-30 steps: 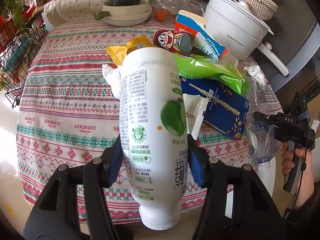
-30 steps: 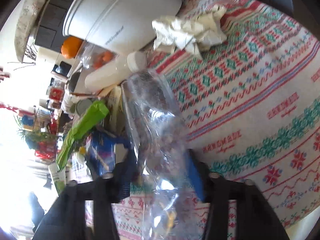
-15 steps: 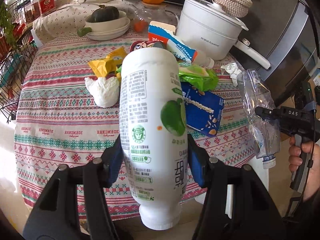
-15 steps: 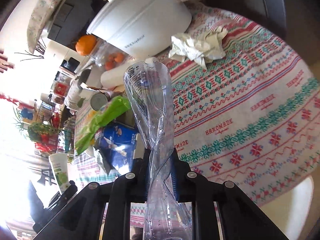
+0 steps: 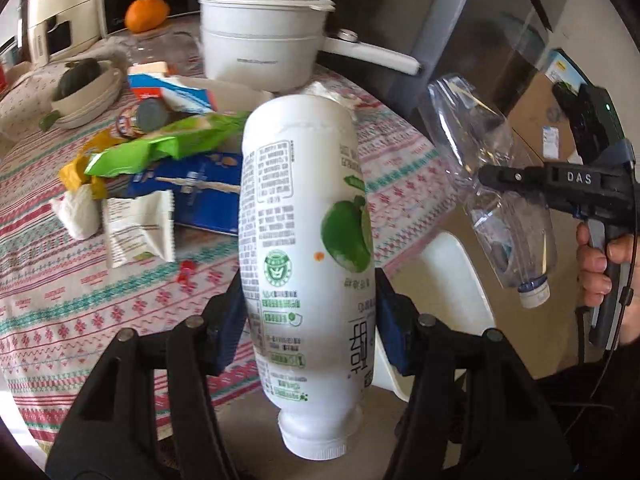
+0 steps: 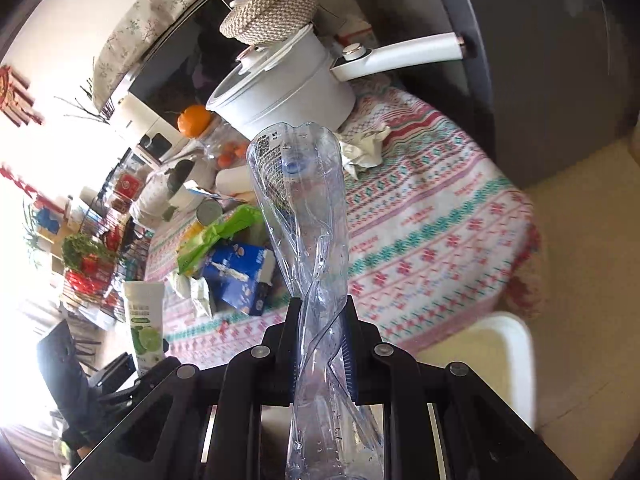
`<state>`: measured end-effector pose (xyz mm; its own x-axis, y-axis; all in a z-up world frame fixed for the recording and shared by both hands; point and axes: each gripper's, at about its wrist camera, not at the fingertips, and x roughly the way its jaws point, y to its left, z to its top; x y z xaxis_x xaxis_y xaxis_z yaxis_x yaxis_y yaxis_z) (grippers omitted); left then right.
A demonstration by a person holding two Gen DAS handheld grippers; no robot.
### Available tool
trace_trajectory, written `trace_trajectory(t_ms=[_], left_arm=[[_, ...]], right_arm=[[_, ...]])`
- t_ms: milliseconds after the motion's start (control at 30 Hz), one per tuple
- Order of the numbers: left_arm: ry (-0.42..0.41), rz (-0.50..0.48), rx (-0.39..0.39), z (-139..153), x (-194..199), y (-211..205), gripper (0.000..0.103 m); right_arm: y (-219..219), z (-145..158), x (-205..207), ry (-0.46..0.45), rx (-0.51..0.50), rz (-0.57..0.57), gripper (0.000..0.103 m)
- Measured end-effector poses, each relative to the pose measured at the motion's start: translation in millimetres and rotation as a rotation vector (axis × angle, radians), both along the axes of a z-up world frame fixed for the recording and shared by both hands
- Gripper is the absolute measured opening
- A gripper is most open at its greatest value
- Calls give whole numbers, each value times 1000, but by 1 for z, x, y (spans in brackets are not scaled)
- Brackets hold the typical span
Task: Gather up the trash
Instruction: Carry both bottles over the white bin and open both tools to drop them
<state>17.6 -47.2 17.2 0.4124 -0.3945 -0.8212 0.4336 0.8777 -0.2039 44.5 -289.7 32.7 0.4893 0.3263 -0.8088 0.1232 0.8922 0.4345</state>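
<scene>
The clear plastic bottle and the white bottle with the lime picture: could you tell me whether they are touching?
Apart. The left wrist view shows table and chair between the white bottle and the clear plastic bottle, each in its own gripper.

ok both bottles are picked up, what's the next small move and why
Probably carry both away from the table toward a bin, which isn't in view. The left gripper is clamped on the white lime-label plastic bottle, the right gripper has crushed the clear plastic bottle, and both hang clear of the patterned tablecloth.

Clear bottle's [image 6: 316, 280] cap end below frame edge
</scene>
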Motion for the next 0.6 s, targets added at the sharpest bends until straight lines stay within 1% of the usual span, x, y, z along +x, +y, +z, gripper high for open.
trace_trajectory(t_ms=[167, 267, 400, 533, 600], left_arm=[[65, -165, 8, -22, -22, -60, 60], [120, -226, 37, -44, -28, -90, 60], [172, -250, 80, -73, -26, -119, 60], [178, -247, 100, -88, -22, -134, 60], [166, -248, 109, -92, -20, -142, 60]], right_arm=[[-15, -6, -27, 36, -56, 1, 18], [-31, -15, -42, 64, -78, -7, 18], [-57, -29, -59, 111, -110, -50, 18], [-76, -38, -68, 145, -122, -76, 18], [-80, -42, -70, 157, -129, -82, 19]])
